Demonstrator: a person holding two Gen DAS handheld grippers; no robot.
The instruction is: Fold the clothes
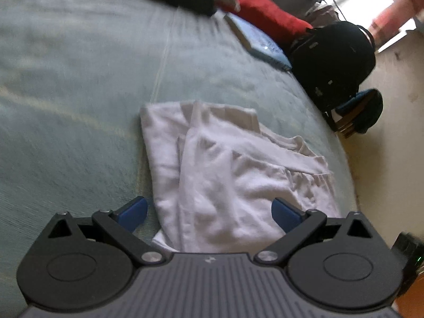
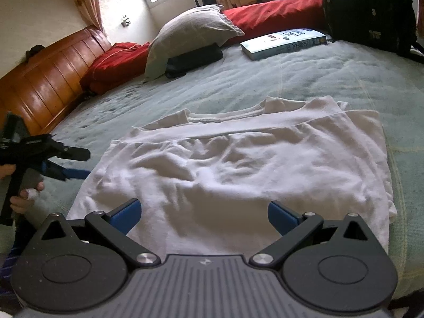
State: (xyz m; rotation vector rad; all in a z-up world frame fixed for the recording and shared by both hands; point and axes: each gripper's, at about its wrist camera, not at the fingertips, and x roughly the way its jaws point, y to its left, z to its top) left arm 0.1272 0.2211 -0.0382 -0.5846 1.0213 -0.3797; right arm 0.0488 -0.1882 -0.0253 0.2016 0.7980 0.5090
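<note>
The white shirt (image 2: 238, 164) lay half folded on the bed (image 2: 304, 79). Both tongs, left (image 1: 209, 213) and right (image 2: 202, 213), were wide, empty. Best grab an edge, fold slowly.

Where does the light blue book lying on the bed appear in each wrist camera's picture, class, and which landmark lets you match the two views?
Left wrist view: the book is upper right of centre, blurred, beside the black backpack.
Right wrist view: the book is at upper right, left of the backpack.
Shared landmark: the white T-shirt, nearer the camera than the book in both.
</note>
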